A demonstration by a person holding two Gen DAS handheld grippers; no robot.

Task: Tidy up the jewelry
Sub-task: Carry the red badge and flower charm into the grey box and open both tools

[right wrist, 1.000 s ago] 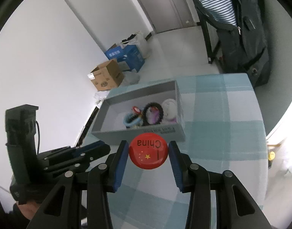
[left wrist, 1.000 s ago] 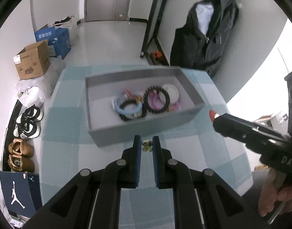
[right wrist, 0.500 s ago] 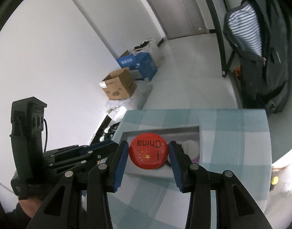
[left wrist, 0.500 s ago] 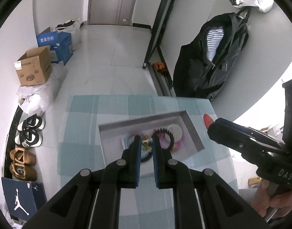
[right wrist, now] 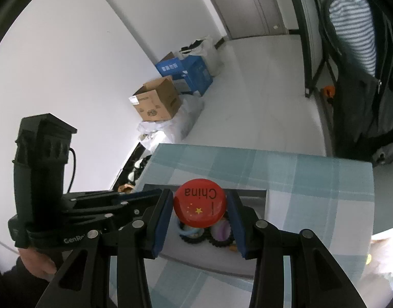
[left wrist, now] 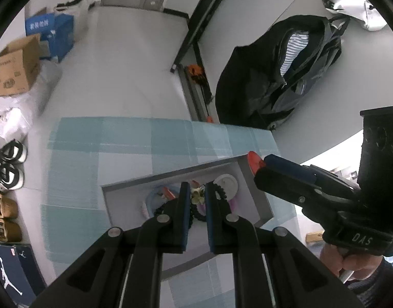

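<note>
My left gripper [left wrist: 197, 195] is shut on a small pale flower-shaped trinket [left wrist: 197, 196] and holds it above the grey tray [left wrist: 258, 192], which lies on the checked tablecloth. The tray holds a black bead bracelet [left wrist: 220, 192], a light blue ring [left wrist: 150, 200] and a white round piece [left wrist: 226, 182]. My right gripper [right wrist: 200, 206] is shut on a red round badge [right wrist: 199, 206] marked "China", also above the tray [right wrist: 255, 194]. It shows at the right of the left wrist view [left wrist: 263, 164], with the badge's edge [left wrist: 255, 163].
The table's far edge [left wrist: 145, 120] drops to a grey floor. Cardboard and blue boxes [left wrist: 16, 64], shoes [left wrist: 6, 164] and a dark jacket on a rack [left wrist: 281, 77] stand beyond. The left gripper appears in the right wrist view [right wrist: 134, 196].
Both grippers have risen and moved forward over the tray, each keeping its object. The tray now lies directly under the fingertips instead of ahead of them.
</note>
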